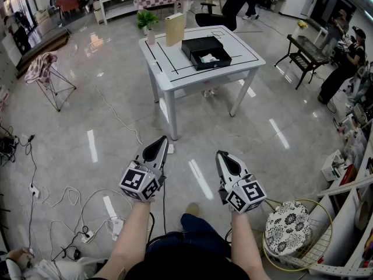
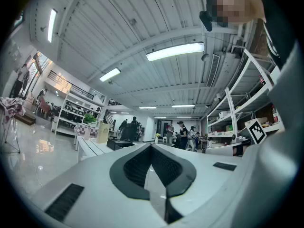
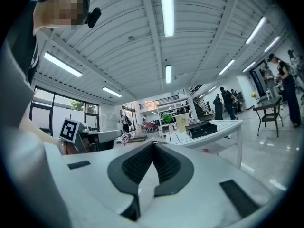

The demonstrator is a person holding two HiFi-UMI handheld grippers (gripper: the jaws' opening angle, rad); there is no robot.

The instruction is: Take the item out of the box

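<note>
Your left gripper (image 1: 159, 140) and right gripper (image 1: 222, 155) sit at lower centre of the head view, each with jaws pressed together on nothing. At upper centre, the open black box (image 1: 213, 65) rests on the white table (image 1: 175, 70) and holds a white item (image 1: 210, 58), well apart from both grippers.

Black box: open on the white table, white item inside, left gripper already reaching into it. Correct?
No. The black box is open on the white table with the white item inside, but the left gripper isn't reaching into it: the head view shows it held over the floor, well short of the table.
</note>
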